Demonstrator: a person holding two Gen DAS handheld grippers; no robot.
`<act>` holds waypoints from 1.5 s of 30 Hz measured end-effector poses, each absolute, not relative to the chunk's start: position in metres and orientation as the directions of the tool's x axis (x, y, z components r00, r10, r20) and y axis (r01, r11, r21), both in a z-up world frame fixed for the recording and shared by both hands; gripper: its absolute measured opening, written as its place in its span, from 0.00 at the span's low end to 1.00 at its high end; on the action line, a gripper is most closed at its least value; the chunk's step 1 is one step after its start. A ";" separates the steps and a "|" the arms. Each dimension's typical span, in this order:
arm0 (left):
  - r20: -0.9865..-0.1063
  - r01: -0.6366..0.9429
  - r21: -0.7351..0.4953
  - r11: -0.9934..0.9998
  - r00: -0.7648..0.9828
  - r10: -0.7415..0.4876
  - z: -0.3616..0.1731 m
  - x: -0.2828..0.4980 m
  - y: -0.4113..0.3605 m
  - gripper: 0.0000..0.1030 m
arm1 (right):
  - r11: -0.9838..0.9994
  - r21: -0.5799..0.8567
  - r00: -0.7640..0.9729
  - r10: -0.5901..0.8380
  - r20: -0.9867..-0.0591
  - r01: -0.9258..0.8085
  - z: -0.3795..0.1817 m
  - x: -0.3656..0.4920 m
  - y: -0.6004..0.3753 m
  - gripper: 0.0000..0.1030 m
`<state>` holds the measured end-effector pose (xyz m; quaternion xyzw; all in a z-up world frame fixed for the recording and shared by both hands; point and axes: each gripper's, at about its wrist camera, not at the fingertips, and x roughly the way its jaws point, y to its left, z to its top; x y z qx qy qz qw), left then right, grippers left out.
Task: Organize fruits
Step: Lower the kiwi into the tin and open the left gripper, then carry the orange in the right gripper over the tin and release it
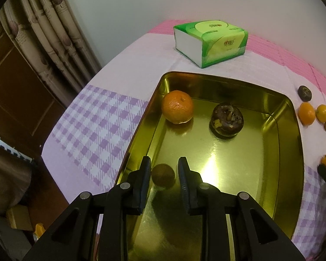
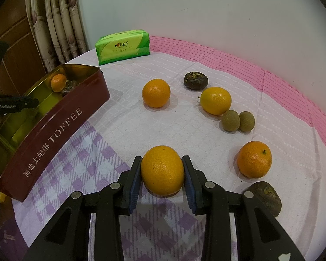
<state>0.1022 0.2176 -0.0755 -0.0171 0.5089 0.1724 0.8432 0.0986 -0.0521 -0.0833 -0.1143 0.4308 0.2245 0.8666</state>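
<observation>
Black fingers (image 2: 134, 175) of the right gripper (image 2: 162, 175) press both flanks of an orange (image 2: 162, 170), closed on it with no gap visible on either side; whether the fruit rests on the tablecloth (image 2: 128, 117) or is lifted cannot be told. Landmark for this report is the toffee tin (image 2: 54, 128), a maroon box with a gold interior, standing left of the gripped orange.

Right of the tin, loose on the cloth: a second orange (image 2: 156, 92), a yellower orange (image 2: 215, 100), a third orange (image 2: 254, 159), two small brown longans (image 2: 231, 120) touching each other, a dark water chestnut (image 2: 195, 81) and another dark fruit (image 2: 265, 198) nearest the right gripper. Beyond the tin, a green tissue pack (image 2: 122, 45) lies near the wall.

Left gripper (image 1: 164, 171) hangs over the near end of the tin's gold floor (image 1: 228, 184). Its fingers (image 1: 146, 174) stand apart with a small brown longan (image 1: 163, 175) between them; a narrow gap shows on each side of the fruit, so nothing is gripped. Farther inside the tin, a mandarin (image 1: 177, 106) sits against the left wall and a dark water chestnut (image 1: 226, 120) lies just beside it, apart.
</observation>
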 end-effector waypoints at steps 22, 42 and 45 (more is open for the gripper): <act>-0.816 -0.313 0.167 0.935 0.489 0.310 -0.040 0.092 0.212 0.59 | 0.890 0.037 0.500 0.290 -0.816 -0.454 -0.080 0.076 -0.051 0.32; -0.791 -0.599 0.120 0.792 0.424 0.441 -0.018 0.071 0.289 0.62 | 0.780 0.157 0.435 0.491 -0.755 -0.606 -0.002 0.055 0.032 0.31; -0.791 -0.620 0.116 0.776 0.415 0.450 -0.019 0.067 0.295 0.62 | 0.738 0.144 0.403 0.508 -0.761 -0.659 0.000 0.057 0.063 0.31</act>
